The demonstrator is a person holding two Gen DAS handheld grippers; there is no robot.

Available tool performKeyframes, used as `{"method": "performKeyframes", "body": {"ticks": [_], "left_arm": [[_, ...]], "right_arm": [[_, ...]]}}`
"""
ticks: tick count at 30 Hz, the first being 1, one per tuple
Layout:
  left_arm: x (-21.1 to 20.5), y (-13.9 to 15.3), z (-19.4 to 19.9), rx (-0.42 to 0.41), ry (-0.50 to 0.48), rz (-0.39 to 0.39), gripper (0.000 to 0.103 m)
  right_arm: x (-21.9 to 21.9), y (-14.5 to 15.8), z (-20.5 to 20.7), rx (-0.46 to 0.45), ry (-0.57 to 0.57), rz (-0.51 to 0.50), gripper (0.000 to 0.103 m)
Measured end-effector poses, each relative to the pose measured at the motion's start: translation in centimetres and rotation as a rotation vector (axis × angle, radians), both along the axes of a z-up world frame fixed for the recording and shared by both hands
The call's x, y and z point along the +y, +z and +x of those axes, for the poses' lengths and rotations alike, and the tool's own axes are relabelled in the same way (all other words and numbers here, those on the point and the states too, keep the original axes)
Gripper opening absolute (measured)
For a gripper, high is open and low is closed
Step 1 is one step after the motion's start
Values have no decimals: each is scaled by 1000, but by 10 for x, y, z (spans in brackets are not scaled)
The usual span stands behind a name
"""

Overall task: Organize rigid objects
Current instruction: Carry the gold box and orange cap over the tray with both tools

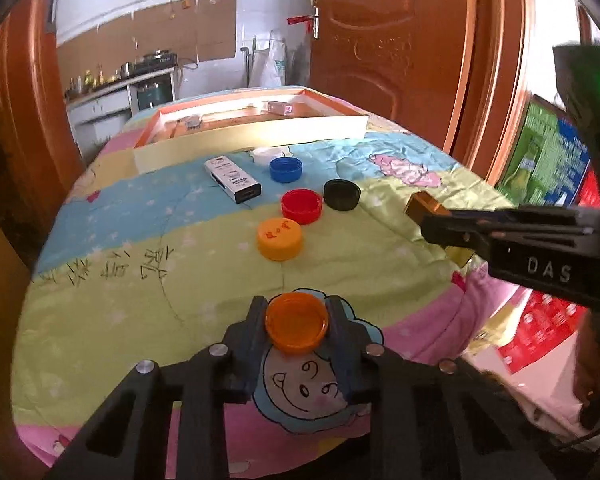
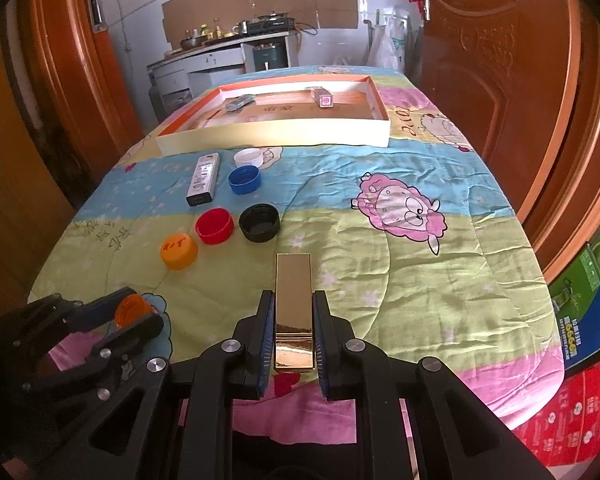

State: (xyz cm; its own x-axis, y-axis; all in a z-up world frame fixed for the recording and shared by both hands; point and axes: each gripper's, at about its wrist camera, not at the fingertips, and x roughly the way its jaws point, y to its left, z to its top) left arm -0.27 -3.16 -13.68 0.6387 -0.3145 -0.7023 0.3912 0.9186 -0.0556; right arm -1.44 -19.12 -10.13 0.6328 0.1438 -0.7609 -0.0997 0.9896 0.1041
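My left gripper [image 1: 296, 305] is shut on a translucent orange cap [image 1: 296, 322], low over the patterned quilt [image 1: 140, 320]; the same gripper [image 2: 134, 314] and orange cap [image 2: 129, 311] show at lower left in the right wrist view. My right gripper [image 2: 293, 297] is shut on a shiny gold box [image 2: 294, 292] that sticks out forward; in the left wrist view this gripper [image 1: 430, 226] and gold box [image 1: 422, 204] come in from the right. Ahead on the quilt lie a yellow-orange cap [image 1: 280, 238], a red cap [image 1: 302, 206], a black cap [image 1: 342, 195], a blue cap [image 1: 285, 169], a white cap [image 1: 266, 155] and a white oblong box [image 1: 232, 179].
A shallow white tray with orange lining [image 2: 276, 136] stands beyond the caps, holding a pink-ended box [image 2: 324, 98] and a grey item [image 2: 240, 102]. Printed cartons [image 2: 584, 344] are stacked past the quilt's right edge. Wooden doors [image 2: 480, 60] flank the far end.
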Motion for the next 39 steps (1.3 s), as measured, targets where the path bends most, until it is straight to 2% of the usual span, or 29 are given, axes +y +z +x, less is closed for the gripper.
{"method": "performKeyframes", "body": {"ticks": [8, 20, 28, 39], "left_arm": [[11, 7, 2, -5, 48, -26, 30], [23, 38, 19, -18, 110, -75, 30], [26, 61, 57, -27, 136, -120, 30], [23, 87, 111, -55, 151, -158, 30]], "right_arm": [[2, 6, -1, -19, 1, -2, 18], [9, 24, 13, -67, 15, 30, 18], [3, 50, 45, -124, 7, 77, 18], [1, 62, 93, -121, 18, 95, 18]]}}
